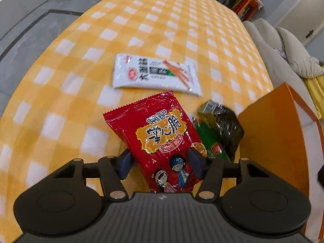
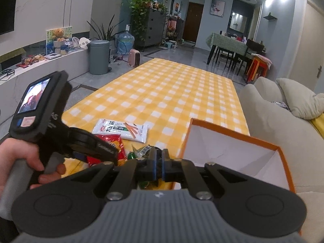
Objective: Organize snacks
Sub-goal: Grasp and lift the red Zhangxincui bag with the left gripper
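Nearest, the left gripper (image 1: 161, 163) has the lower end of the red snack packet (image 1: 160, 139) between its blue pads (image 1: 124, 165), one on each long edge; the left pad sits at the packet's edge and the right pad overlaps it, so the jaws look pinched onto the packet. No earlier frame shows how they got there. The packet's long axis runs away from the gripper and leans a little to the left, its crimped top edge pointing toward the white packet (image 1: 156, 74). Its printed face is up, with the cartoon figures at the held end.

Just right of the red packet lies a dark green packet (image 1: 221, 131), tilted, its far end pointing up and left. Right of that stands the orange box (image 1: 273, 125), open, its white inside visible from the right wrist view (image 2: 228, 141).

Beyond the red packet, the white packet lies flat on the yellow checked tablecloth (image 1: 162, 20), its long axis crosswise to the red one, running left to right.

The right gripper (image 2: 159, 165) holds its jaws pressed together with nothing visible between them, above the green packet's wrapper (image 2: 139, 151). A hand (image 2: 24, 162) grips the left tool's handle.
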The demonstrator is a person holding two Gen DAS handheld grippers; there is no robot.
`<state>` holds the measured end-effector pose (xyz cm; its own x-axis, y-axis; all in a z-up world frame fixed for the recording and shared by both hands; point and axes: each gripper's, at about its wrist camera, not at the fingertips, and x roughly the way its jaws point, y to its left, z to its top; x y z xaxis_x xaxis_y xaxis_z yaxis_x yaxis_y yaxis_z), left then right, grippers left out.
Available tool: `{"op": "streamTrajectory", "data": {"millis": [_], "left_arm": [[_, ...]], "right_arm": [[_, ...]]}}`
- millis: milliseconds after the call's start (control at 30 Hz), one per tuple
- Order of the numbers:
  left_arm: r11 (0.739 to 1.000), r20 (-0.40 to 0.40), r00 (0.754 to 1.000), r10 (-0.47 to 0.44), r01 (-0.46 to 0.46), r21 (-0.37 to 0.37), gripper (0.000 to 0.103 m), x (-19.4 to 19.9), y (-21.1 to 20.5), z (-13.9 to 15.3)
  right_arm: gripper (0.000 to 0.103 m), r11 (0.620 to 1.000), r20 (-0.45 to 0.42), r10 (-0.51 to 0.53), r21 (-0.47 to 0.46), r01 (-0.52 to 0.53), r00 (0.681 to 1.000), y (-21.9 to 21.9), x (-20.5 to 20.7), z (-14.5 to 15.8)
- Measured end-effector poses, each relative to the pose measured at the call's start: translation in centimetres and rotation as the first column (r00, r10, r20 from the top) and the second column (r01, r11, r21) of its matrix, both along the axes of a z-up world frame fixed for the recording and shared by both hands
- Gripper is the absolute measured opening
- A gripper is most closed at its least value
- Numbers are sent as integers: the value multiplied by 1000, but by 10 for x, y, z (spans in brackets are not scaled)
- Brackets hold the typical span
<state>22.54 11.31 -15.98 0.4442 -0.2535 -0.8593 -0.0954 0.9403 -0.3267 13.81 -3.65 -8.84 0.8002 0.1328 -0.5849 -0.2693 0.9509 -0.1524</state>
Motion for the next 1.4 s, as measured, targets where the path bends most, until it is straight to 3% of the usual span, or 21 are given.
{"op": "streamTrajectory", "data": {"millis": [167,300,433,533,667,767,833,867,1033,1100,1167,1233,1400], "left_arm": [[1000,-44,999,-7,7,-11,66,-24,13,2],[999,-83,996,37,-35,21,66,-36,21,13],[994,-82,991,109,-107,18,80,-35,23,28],[991,-101,986,134,-132,22,89,-26,15,28],[979,-108,985,134,-114,170,92,-17,-9,20],[971,-123,985,119,-90,220,103,-15,-18,11],[966,-143,981,132,-95,240,103,-12,-20,4],[964,-170,976,137,-92,249,103,-10,-20,-2],[958,-126,986,106,-67,278,103,-13,-27,-6],[953,-111,983,146,-110,281,92,-17,-24,-3],[955,-117,981,156,-120,270,89,-19,-20,-2],[958,-131,984,122,-82,275,88,-18,-19,-1],[950,-97,993,60,-27,311,88,-17,-23,11]], "right_arm": [[1,1000,22,1,6,-1,1000,-4,-11,9],[2,1000,44,4,22,-5,999,-7,-23,18],[6,998,61,9,59,-13,998,-15,-35,25],[6,1000,87,3,26,-5,996,-16,-41,29],[6,999,117,-1,52,-5,993,-24,-45,42],[11,998,126,-27,60,19,992,-32,-46,45],[22,997,126,-48,65,40,991,-37,-45,45],[22,997,126,-55,68,46,991,-40,-45,45],[22,995,117,-59,81,50,991,-44,-43,44],[22,995,113,-59,82,50,992,-43,-42,43],[24,996,107,-56,81,48,993,-42,-41,42],[35,996,103,-55,71,48,993,-41,-39,41],[37,997,85,-45,66,40,995,-41,-36,38]]}}
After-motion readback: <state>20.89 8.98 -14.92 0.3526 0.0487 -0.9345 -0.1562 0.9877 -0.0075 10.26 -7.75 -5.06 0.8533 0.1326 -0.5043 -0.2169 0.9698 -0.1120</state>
